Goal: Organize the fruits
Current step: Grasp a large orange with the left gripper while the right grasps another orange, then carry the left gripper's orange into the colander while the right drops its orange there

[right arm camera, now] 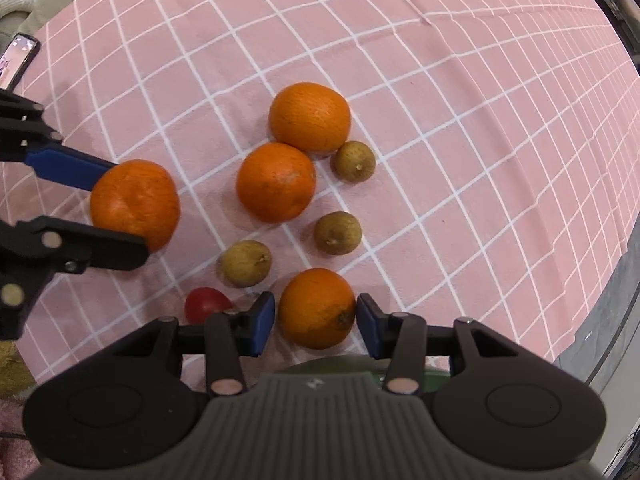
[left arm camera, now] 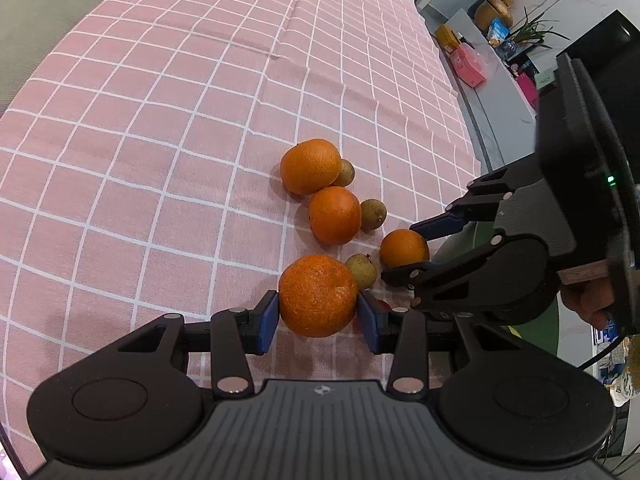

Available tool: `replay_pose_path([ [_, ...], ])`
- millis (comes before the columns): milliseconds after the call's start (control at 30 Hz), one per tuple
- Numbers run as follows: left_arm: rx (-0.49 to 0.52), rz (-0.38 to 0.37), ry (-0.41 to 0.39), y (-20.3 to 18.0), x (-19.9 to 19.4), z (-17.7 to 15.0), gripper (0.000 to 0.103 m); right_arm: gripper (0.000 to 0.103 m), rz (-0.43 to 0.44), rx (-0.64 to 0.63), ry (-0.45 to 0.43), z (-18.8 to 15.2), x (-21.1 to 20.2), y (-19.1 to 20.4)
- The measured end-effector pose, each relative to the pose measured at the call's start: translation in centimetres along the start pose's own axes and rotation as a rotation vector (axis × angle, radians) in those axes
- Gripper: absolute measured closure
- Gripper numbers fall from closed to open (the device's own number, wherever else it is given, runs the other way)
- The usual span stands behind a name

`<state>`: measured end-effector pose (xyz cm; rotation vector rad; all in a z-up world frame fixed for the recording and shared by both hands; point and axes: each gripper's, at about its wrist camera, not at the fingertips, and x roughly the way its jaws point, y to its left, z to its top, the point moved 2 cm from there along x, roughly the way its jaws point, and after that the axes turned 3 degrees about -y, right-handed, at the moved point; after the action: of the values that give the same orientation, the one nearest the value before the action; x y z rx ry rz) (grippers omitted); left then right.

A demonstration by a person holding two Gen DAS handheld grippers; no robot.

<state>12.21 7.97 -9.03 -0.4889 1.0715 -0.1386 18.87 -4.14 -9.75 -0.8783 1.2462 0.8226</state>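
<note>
Orange fruit is clamped in each hand-held gripper, left (left arm camera: 318, 312) and right (right arm camera: 316, 324), while two oranges (right arm camera: 276, 182), three longans (right arm camera: 338, 233) and a tomato (right arm camera: 206, 304) lie loose on the tabletop (right arm camera: 460, 120), unsorted.

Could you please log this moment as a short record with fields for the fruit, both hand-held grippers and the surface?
surface: pink checked tablecloth
oranges: four; two loose, touching each other
small brown fruits: three, loose beside the oranges
red fruit: one, partly hidden
left hand-held gripper: pads against the sides of an orange
right hand-held gripper: around another orange; left pad touching, slight gap at the right pad
green object: edge only, below the right hand-held gripper; identity unclear
</note>
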Motion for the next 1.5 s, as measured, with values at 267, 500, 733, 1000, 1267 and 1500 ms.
replay_pose_path([
  [267,0.011,0.001,-0.030,-0.7,-1.2,0.2,0.056,0.064,-0.036,-0.035,-0.036,0.1,-1.1,0.8],
  [500,0.037,-0.012,-0.075,-2.0,-2.6,0.5,0.056,0.064,-0.073,0.020,-0.163,-1.3,-5.8,1.4],
  [733,0.088,-0.061,-0.125,-4.9,-4.2,0.8,0.056,0.064,-0.079,0.120,-0.312,-4.1,-11.2,1.0],
  [1000,0.157,-0.133,-0.155,-8.4,-5.3,0.7,0.055,0.064,-0.071,0.300,-0.424,-9.6,-15.0,0.1],
  [1267,0.251,-0.167,-0.111,-12.1,-3.6,0.0,0.055,0.064,-0.086,0.450,-0.408,-16.0,-14.2,-1.5],
  [1500,0.331,-0.119,-0.047,-14.2,-0.8,-0.9,0.055,0.064,-0.076,0.502,-0.366,-18.4,-11.7,-1.8],
])
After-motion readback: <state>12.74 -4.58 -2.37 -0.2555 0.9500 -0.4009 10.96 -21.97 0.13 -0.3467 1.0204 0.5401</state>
